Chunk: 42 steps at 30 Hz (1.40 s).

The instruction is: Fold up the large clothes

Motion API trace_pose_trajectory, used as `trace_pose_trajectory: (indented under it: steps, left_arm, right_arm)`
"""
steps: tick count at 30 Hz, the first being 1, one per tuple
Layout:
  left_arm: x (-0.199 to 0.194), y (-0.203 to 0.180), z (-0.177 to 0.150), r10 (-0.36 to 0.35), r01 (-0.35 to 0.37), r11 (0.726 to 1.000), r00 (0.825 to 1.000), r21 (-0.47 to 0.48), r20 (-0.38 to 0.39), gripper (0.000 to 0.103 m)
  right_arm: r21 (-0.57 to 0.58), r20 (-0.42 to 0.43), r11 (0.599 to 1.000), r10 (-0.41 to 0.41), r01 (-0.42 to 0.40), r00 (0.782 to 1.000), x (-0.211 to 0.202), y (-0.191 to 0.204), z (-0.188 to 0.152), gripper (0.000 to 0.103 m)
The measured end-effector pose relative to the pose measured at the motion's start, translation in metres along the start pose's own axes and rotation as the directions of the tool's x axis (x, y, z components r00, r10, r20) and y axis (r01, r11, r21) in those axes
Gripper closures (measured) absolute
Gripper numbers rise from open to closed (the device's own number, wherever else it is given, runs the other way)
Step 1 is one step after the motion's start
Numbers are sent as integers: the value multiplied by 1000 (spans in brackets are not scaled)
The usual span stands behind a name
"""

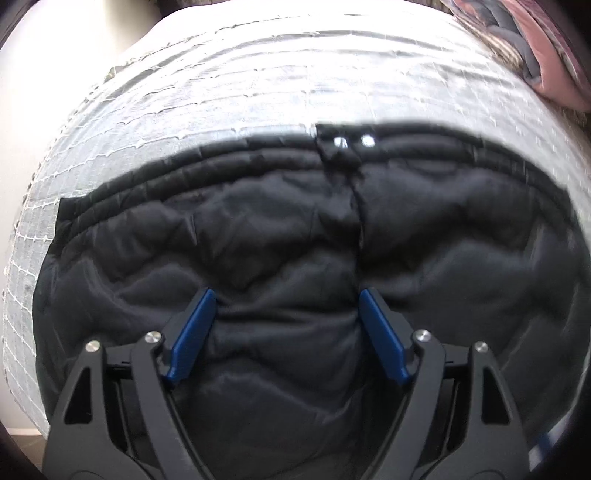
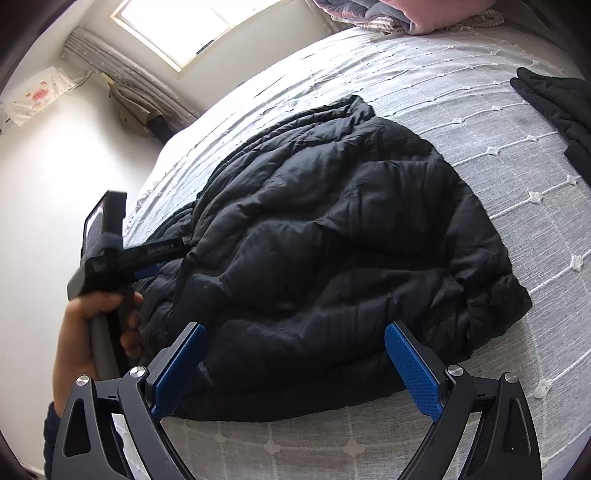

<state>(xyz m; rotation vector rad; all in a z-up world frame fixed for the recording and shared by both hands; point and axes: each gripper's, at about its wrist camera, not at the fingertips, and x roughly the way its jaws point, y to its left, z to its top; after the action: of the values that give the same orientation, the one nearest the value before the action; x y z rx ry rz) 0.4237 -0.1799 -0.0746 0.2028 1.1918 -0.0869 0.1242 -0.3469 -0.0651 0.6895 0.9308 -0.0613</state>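
Observation:
A black quilted puffer jacket (image 1: 295, 229) lies spread on the bed, its collar with two shiny snaps (image 1: 352, 141) at the far side. My left gripper (image 1: 286, 297) points steeply down over the jacket's middle, open, blue pads apart with only a soft ridge of fabric between them, not pinched. In the right wrist view the same jacket (image 2: 332, 240) lies rumpled. My right gripper (image 2: 294, 328) stands open over its near hem, holding nothing. A person's hand (image 2: 85, 332) grips the left tool at the jacket's left side.
The bed has a pale grey cover (image 2: 480, 155) with a white stitched grid. Pink and grey bedding (image 2: 406, 14) is piled at the head. Another black garment (image 2: 561, 107) lies at the right edge. The bed's left edge (image 1: 22, 229) drops off beside a white wall.

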Motion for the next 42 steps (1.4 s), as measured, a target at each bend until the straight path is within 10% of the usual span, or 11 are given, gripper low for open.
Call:
trace_pose_trajectory:
  steps: [11,19,30,42]
  left_arm:
    - [35,0,13,30,-29,999,999,-18,17,22]
    - [5,31,16,-78,79,993,997,-88,17,22]
    - [-46,22,-107,-60,35,984,988,173,142,22]
    - [-69,55,-133,-132,120,990,974,74,185,22]
  right_arm:
    - [-19,-2,1000,-9,9,1000,2,7,-1,5]
    - [-33,-4,999,-2,2,1000,0,14,-5,5]
    - [10,20,1000,8,-8,1000,-9,6,-1,5]
    - [75,8,997,10,-11,1000,-19,-19,-8,5]
